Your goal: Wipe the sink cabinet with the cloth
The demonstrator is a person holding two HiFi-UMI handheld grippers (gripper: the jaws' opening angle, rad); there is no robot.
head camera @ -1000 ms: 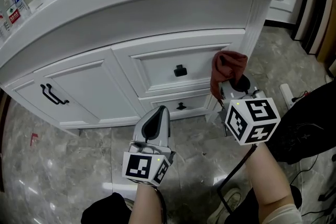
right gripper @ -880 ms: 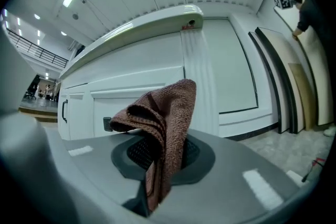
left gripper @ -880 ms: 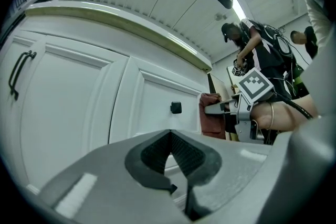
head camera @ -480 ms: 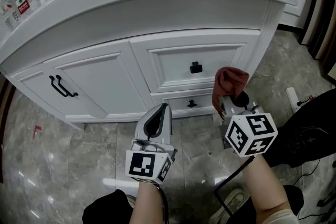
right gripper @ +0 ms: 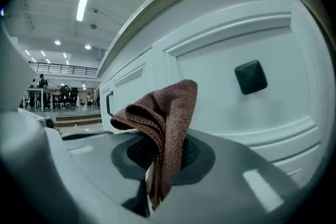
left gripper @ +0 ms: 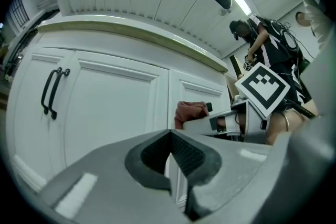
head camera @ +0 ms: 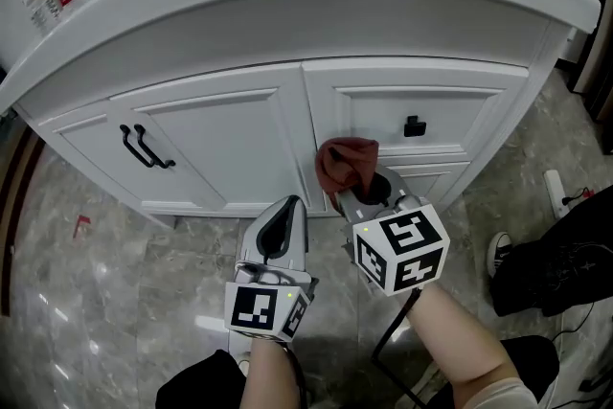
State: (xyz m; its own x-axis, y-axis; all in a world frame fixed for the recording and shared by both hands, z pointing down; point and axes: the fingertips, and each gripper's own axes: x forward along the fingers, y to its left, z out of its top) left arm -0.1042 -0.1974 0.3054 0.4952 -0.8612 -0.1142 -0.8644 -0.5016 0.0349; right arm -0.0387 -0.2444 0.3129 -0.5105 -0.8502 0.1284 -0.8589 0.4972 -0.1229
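Head view: the right gripper (head camera: 356,194), clamped on a rust-brown cloth (head camera: 345,164), has swept left across the front of the white sink cabinet (head camera: 220,134). It has travelled from the cabinet's right-hand edge to the upright between door and drawers, left of the upper drawer's black knob (head camera: 414,125). The wipe looks well under way. The left gripper (head camera: 284,217) hangs idle near the door's lower right corner.

Left gripper view: its jaws meet on nothing, and the cloth shows to the right, by the drawer front.

Right gripper view: the jaws pinch the bunched cloth, whose folded top is close to the drawer front; contact cannot be confirmed.
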